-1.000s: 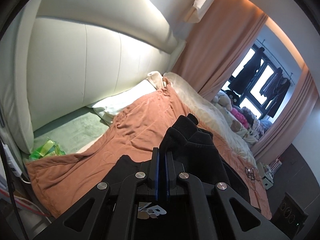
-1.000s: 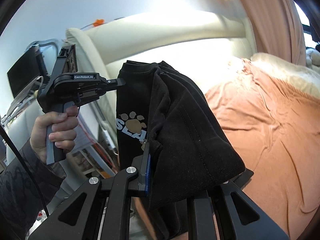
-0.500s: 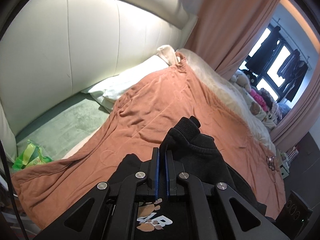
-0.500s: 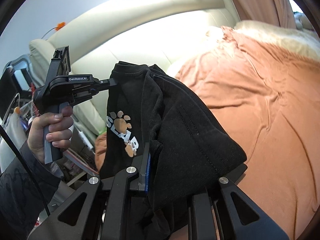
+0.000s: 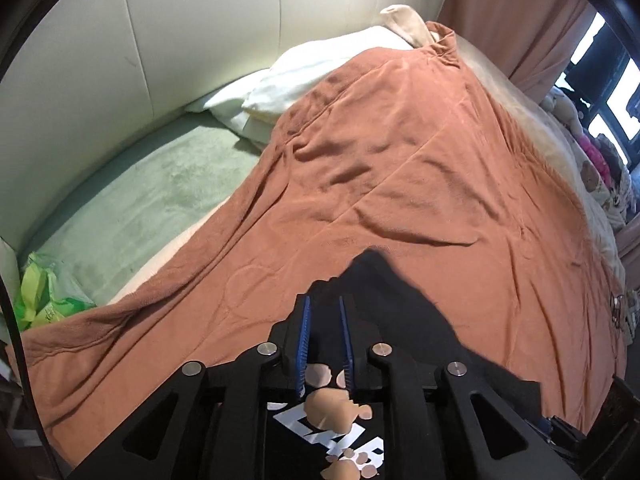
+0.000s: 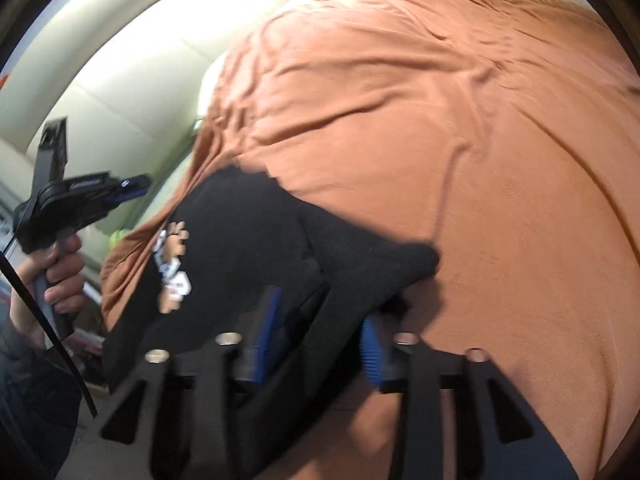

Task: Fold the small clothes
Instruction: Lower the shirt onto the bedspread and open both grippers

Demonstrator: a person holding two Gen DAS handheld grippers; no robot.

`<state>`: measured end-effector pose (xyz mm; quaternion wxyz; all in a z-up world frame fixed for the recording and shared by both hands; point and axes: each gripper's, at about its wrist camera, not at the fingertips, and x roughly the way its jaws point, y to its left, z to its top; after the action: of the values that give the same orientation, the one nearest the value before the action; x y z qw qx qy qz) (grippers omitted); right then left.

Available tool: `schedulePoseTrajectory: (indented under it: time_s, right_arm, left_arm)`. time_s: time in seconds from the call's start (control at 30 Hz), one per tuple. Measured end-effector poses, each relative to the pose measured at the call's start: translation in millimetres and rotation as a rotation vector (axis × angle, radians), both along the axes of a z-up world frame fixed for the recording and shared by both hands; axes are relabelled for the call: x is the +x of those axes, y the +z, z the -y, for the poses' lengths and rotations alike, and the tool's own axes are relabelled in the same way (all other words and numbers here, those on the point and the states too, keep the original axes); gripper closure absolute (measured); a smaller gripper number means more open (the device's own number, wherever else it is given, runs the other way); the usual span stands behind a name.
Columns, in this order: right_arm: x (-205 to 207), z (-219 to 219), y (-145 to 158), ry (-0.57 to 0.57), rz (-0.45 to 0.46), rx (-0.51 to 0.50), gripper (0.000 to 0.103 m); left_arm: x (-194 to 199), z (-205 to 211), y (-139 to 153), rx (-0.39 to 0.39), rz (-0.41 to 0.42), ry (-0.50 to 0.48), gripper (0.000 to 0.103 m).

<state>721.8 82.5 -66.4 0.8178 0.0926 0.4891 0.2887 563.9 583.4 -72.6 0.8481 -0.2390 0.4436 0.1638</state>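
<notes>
Left gripper: jaws opening, pads clear of shirt.
Right gripper: jaws opening, shirt between them, released.
Shirt: on blanket.

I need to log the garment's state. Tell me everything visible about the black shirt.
The black shirt is small, of soft knit-looking cloth, with a tan paw print and white letters on the front. It lies bunched on the orange blanket, near its edge. Both grippers' jaws are opening: cloth still sits between the right gripper jaws, and the print shows between the left gripper jaws.
</notes>
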Motion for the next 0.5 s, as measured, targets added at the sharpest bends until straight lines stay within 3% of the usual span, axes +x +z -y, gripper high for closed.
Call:
schedulePoseTrajectory:
  time_s: [0.03,0.17,0.33,0.5]
  right_arm:
    - [0,4,-1,-0.021,-0.001,0.005,0.042]
    - [1,13,-1,-0.051,-0.030,0.024,0.042]
    - [-14,7,7,-0.054,-0.032,0.054,0.042]
    - [-35,-11,20,-0.033,-0.024,0.022,0.042]
  left_arm:
    - [-1,-3,-4,-0.011,-0.001,0.004,0.081]
    - [-9,-8,-9,-0.003,-0.019,0.003,0.073]
    - [-25,-10,-14,-0.035,-0.027,0.001,0.073]
    - [-48,-3,-15,-0.053,-0.044,-0.017,0.072]
